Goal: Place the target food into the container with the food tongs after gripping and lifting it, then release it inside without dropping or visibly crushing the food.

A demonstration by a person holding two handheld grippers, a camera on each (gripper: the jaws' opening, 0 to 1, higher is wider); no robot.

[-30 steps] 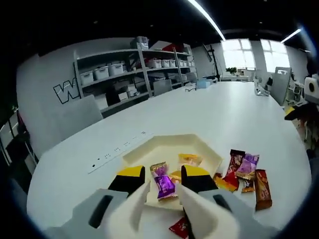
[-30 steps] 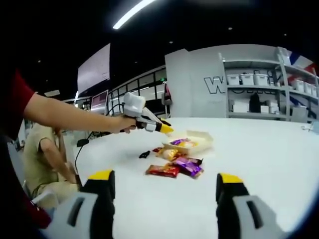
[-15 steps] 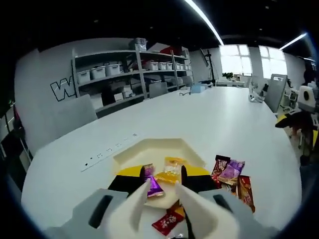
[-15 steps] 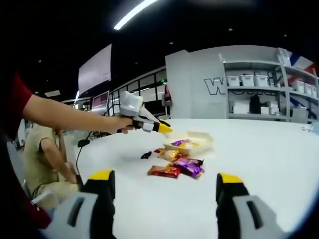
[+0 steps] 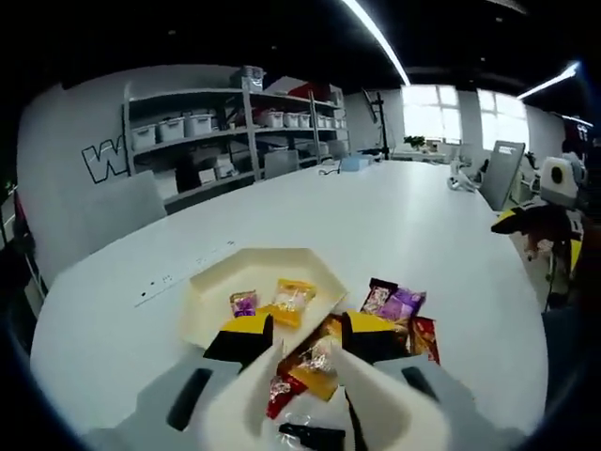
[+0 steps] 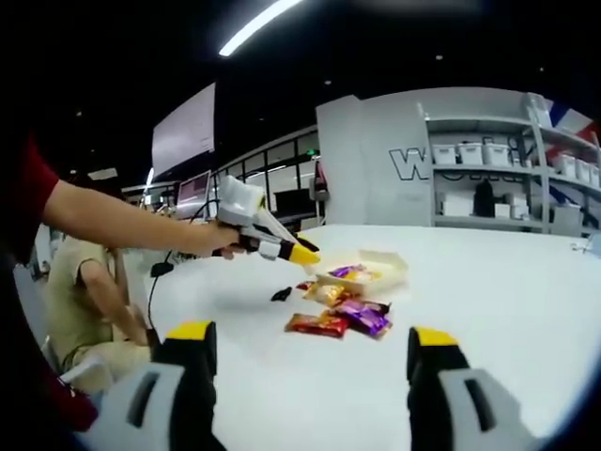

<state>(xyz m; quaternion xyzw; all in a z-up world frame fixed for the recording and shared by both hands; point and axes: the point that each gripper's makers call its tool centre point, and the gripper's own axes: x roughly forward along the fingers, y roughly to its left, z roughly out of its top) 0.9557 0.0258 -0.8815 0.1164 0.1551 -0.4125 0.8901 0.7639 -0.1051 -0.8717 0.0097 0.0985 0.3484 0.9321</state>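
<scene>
- Hovering over the white table [image 5: 423, 216], the left gripper [image 5: 305, 340] has jaws apart w/ nothing held; an orange-wrapped candy [image 5: 316, 362] lies on the table betw. them.
- Cream container [image 5: 218, 282] sits just beyond the tips, holding a purple candy [image 5: 243, 303] and a yellow candy [image 5: 290, 299].
- More wrapped candies [image 5: 399, 310] lie just right of the container.
- Right gripper [image 6: 305, 352] is well back from the pile, jaws wide apart, empty.
- In the right gripper view a person's hand [image 6: 208, 241] holds the left gripper near the container [image 6: 380, 268].

I see bright ceiling strip lights [image 5: 376, 38] and blown-out windows [image 5: 432, 111]. The white table [image 5: 413, 216] looks evenly lit, with soft shadows. Shelves [image 5: 235, 122] bend near the edges, slightly blurred.
</scene>
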